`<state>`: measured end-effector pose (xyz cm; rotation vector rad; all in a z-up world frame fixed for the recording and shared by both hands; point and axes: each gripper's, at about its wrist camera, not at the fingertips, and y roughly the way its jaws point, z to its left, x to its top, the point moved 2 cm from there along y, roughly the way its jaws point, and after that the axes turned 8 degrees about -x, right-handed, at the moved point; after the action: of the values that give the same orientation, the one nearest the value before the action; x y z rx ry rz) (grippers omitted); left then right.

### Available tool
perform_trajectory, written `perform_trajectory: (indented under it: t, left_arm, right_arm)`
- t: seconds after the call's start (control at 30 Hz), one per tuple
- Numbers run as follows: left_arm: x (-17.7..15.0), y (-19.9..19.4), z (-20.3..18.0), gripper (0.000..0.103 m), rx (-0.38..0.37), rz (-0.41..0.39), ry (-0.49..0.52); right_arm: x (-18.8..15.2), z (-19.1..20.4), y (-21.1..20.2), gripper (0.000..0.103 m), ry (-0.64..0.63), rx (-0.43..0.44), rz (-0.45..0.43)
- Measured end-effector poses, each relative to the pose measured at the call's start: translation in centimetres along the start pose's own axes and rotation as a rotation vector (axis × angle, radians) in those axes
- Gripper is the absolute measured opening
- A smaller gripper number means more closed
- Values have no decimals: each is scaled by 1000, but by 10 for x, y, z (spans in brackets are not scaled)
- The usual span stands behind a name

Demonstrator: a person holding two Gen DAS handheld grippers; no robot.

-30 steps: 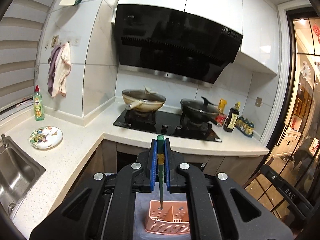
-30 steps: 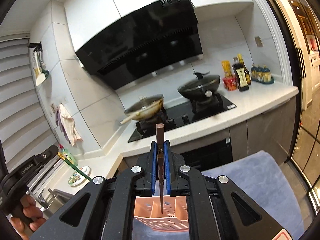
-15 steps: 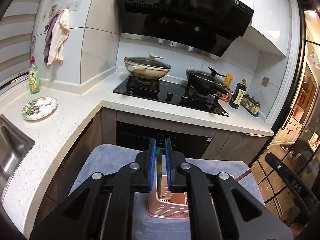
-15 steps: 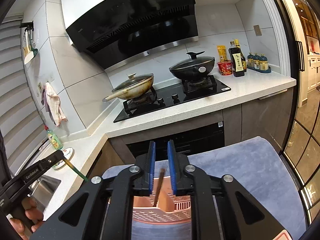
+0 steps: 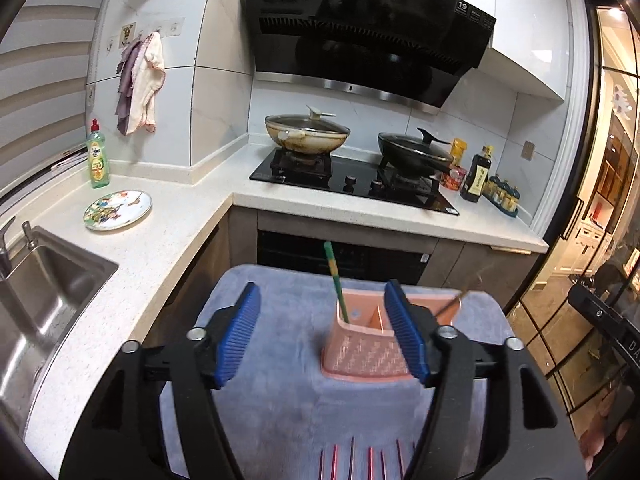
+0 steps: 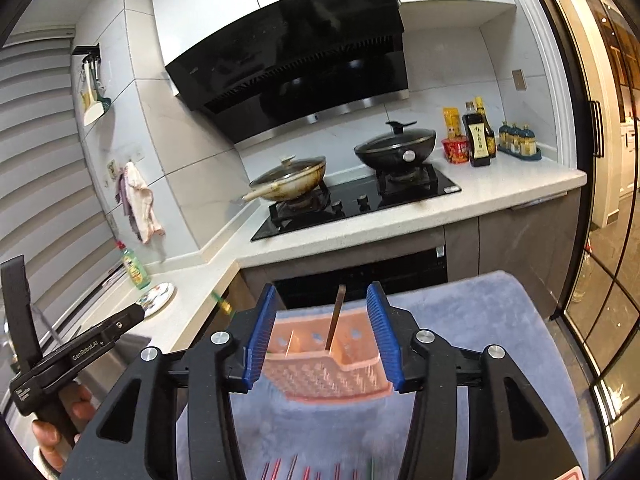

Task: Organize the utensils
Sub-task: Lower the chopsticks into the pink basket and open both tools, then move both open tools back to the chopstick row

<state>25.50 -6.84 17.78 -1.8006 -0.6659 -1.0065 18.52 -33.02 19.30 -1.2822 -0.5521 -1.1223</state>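
A pink slotted utensil basket (image 5: 366,354) (image 6: 326,376) stands on a grey-blue mat (image 5: 280,320) (image 6: 480,320). A green-handled utensil (image 5: 335,280) stands upright in the basket's left compartment. A brown-handled utensil (image 6: 336,316) (image 5: 451,303) leans in another compartment. My left gripper (image 5: 322,334) hangs over the mat, its jaws opening, with nothing gripped; the basket sits beyond its right finger. My right gripper (image 6: 320,334) is also opening, its blue pads (image 6: 382,330) either side of the basket without touching it. Several red and dark utensils (image 5: 360,460) (image 6: 296,468) lie at the mat's near edge.
A white L-shaped counter (image 5: 160,248) holds a steel sink (image 5: 44,292), a patterned plate (image 5: 117,210) and a green soap bottle (image 5: 97,156). On the hob (image 5: 352,182) stand two lidded woks. Sauce bottles (image 5: 476,174) line the right end. A hand (image 6: 52,432) holds the other gripper at left.
Both grippers let go of their utensils, which now stand in the basket. Both sets of jaws have spread wide, and both grippers have drawn back and sunk lower over the mat.
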Motion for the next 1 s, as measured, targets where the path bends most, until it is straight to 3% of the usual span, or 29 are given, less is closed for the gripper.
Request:
perform_trajectory:
  t: [0.37,0.63,1.0]
  left_arm:
    - [-118,-43,7,65,17,173,48]
    - [-204,-51,16,65,68,293,50]
    - [-279,-59,24,65,66,396,-3]
  right_arm:
    - [-114,-33,-56,48,-65,-85,163]
    - [-205,-51,-67,48,-87,-147,290]
    - [-267,-48,-64,48,-136,-168,359]
